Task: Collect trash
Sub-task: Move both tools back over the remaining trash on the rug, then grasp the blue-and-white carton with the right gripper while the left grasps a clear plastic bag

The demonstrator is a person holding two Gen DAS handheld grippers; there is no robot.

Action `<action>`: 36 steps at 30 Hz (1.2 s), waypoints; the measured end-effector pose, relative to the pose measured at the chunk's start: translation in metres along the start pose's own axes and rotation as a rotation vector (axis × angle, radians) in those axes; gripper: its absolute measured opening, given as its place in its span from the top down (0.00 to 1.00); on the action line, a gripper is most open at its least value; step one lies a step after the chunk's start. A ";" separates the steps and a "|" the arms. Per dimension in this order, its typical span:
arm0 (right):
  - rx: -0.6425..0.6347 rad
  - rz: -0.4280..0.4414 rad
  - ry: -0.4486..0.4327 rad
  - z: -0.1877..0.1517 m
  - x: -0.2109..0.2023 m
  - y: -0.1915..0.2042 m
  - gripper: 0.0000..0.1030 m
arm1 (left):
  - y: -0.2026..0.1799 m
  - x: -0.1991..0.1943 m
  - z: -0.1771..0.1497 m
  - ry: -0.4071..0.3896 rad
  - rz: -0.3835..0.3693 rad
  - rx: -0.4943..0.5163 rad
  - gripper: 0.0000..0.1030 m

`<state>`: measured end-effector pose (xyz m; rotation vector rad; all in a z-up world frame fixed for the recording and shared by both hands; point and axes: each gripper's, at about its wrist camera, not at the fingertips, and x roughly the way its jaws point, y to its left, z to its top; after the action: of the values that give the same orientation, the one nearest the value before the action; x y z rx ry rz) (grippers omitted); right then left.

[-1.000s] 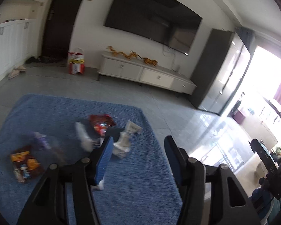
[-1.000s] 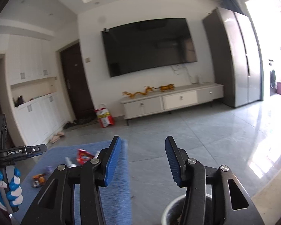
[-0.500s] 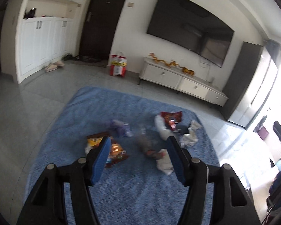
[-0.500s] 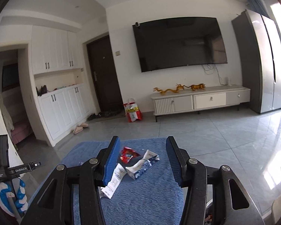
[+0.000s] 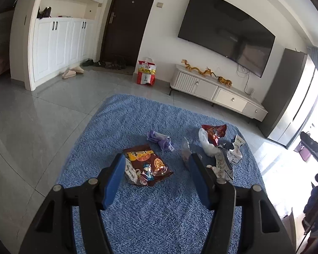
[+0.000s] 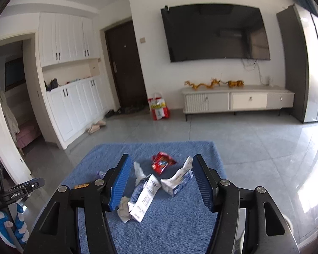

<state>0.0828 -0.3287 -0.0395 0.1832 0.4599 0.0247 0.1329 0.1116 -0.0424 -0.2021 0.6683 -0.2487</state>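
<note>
Both jaws open and empty, right gripper [image 6: 160,182] just widened; I'd drop my left gripper [image 5: 156,181] square over the brown snack bag [image 5: 148,164], pinching one edge

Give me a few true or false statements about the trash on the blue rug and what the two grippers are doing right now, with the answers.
1. Both the left gripper and the right gripper hold nothing. True.
2. The trash lies on the blue rug. True.
3. The brown snack bag sits on the TV cabinet. False: it lies flat on the rug, in front of the left gripper.
4. The red wrapper is pinched in the right gripper. False: it lies on the rug beyond the open jaws.
5. The purple wrapper lies apart from the brown snack bag. True.
</note>
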 end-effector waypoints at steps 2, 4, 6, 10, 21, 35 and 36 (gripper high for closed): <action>-0.007 0.010 0.032 -0.002 0.012 0.005 0.42 | -0.004 0.007 0.001 0.018 -0.019 -0.003 0.42; -0.012 0.025 0.065 -0.006 0.025 0.008 0.42 | -0.010 0.017 0.001 0.041 -0.034 0.001 0.42; -0.012 0.048 0.104 -0.009 0.039 0.012 0.42 | -0.017 0.030 0.002 0.067 -0.051 0.004 0.42; -0.016 0.085 0.164 -0.015 0.069 0.024 0.42 | -0.036 0.061 0.007 0.122 -0.089 0.002 0.42; 0.010 0.130 0.285 -0.032 0.130 0.025 0.42 | -0.071 0.169 0.010 0.300 -0.052 -0.012 0.42; 0.028 0.133 0.479 -0.060 0.219 0.029 0.42 | -0.081 0.234 -0.010 0.410 -0.025 -0.015 0.44; 0.034 0.136 0.489 -0.062 0.221 0.028 0.42 | -0.082 0.235 -0.010 0.409 -0.026 -0.011 0.44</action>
<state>0.2535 -0.2767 -0.1864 0.2421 0.9346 0.1987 0.2908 -0.0362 -0.1657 -0.1715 1.0732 -0.3156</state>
